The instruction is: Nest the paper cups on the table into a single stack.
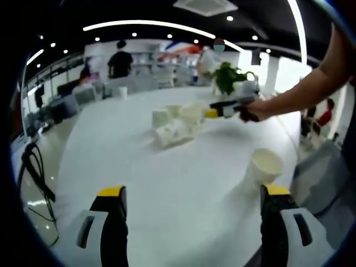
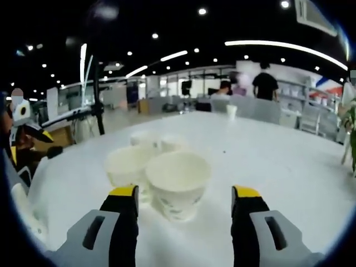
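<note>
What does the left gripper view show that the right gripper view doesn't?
Left gripper view: a lone cup near the table edge, apart from the bunch, and a hand holding the right tongs at the cup cluster. Right gripper view: a black pole and a close cup between the open right tongs. Both: the white table, the cup cluster and people far behind.

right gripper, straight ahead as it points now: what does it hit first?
Likely the nearest upright paper cup, which sits between the right gripper's open fingers, slightly left of centre. More cups cluster behind and to its left. Depth is hard to judge.
</note>
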